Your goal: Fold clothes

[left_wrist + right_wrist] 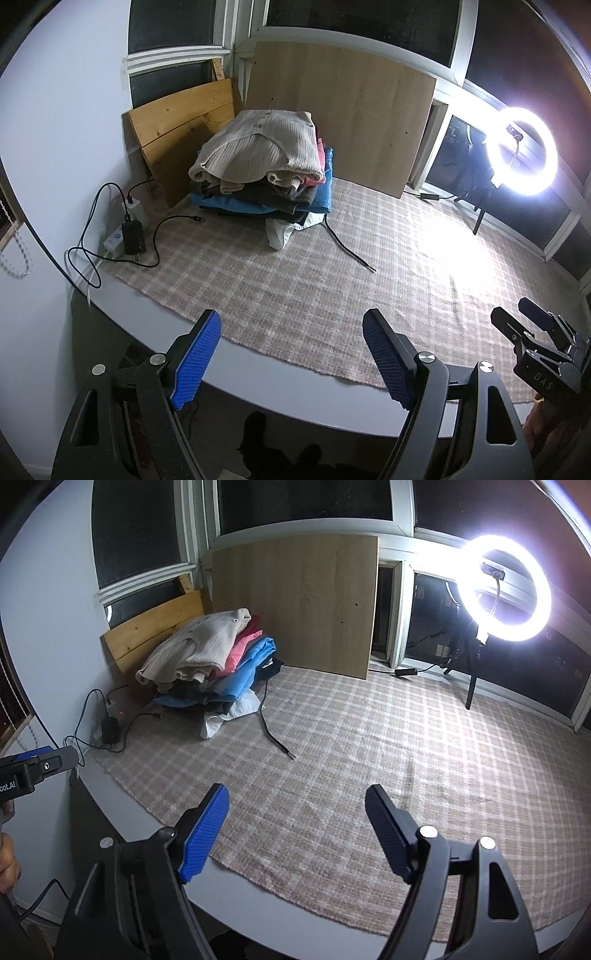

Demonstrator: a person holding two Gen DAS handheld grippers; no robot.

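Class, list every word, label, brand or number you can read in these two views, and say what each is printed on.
"DAS": on the right gripper's black body, seen from the left wrist.
"oot.AI": cut off at the frame edge, on the left gripper's body, seen from the right wrist.
Nothing else carries readable text.

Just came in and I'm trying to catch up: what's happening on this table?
A person holds a gripper in each hand above the near edge of a table covered by a checked cloth. The left gripper and right gripper are both open and hold nothing. The pile of clothes sits at the far left corner, a beige sweater on top, with nothing spread out for folding. A ring light shines from the right.
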